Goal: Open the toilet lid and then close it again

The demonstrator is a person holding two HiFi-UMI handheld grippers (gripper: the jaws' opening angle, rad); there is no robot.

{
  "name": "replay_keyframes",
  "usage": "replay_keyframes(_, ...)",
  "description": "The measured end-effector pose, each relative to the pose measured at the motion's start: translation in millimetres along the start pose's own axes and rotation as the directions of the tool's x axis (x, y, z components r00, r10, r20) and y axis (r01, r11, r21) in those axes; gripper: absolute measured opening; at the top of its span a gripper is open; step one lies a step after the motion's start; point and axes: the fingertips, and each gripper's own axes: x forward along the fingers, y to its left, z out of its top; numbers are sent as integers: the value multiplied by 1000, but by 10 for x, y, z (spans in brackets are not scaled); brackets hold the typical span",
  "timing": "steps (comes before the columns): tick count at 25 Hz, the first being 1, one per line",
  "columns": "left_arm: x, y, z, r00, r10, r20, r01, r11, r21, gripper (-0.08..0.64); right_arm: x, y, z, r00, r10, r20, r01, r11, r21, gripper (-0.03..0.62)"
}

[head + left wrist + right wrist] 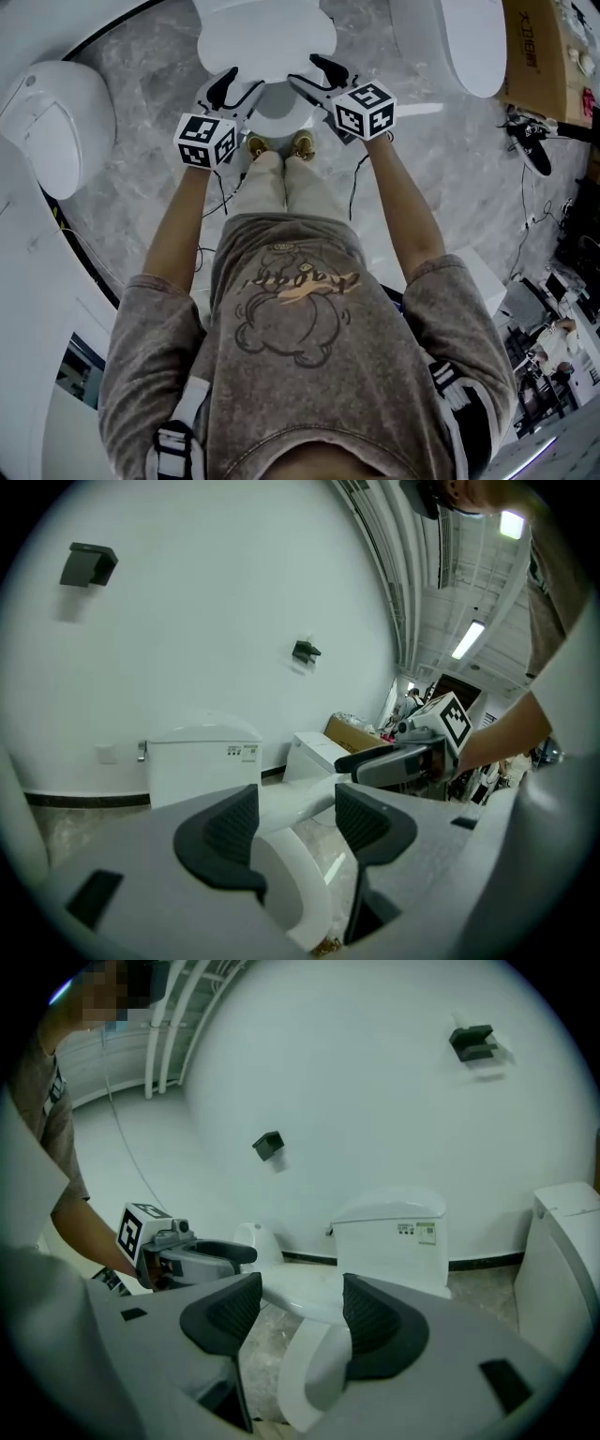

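A white toilet stands in front of me, its tank (267, 28) far and its lid (279, 101) lying about level over the bowl. My left gripper (234, 91) is at the lid's front left and my right gripper (319, 77) at its front right, both open. In the left gripper view, the lid (300, 803) and the bowl's front (295, 892) show between the spread jaws, with the left gripper (295, 822) close to them. The right gripper (300, 1312) frames the lid (295, 1290) the same way, with the tank (392, 1241) behind. I cannot tell whether either touches the lid.
A second toilet (469, 37) stands at the upper right beside a cardboard box (534, 47). A rounded white fixture (56, 117) sits at the left. Cables run over the grey marble floor (450, 159). The person's shoes (302, 143) are right at the bowl's foot.
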Motion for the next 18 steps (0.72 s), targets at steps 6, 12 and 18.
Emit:
replay_keyframes(6, -62, -194, -800, 996, 55, -65, -64, 989, -134, 249, -22, 157, -855, 994, 7, -107, -4, 1000, 25, 268)
replay_keyframes(12, 53, -195, -1408, 988, 64, -141, -89, 980, -176, 249, 154, 93, -1426, 983, -30, -183, 47, 995, 89, 267)
replay_keyframes(18, 144, -155, -1945, 979, 49, -199, -88, 978, -191, 222, 317, -19, -1935, 967, -53, -250, 85, 989, 120, 233)
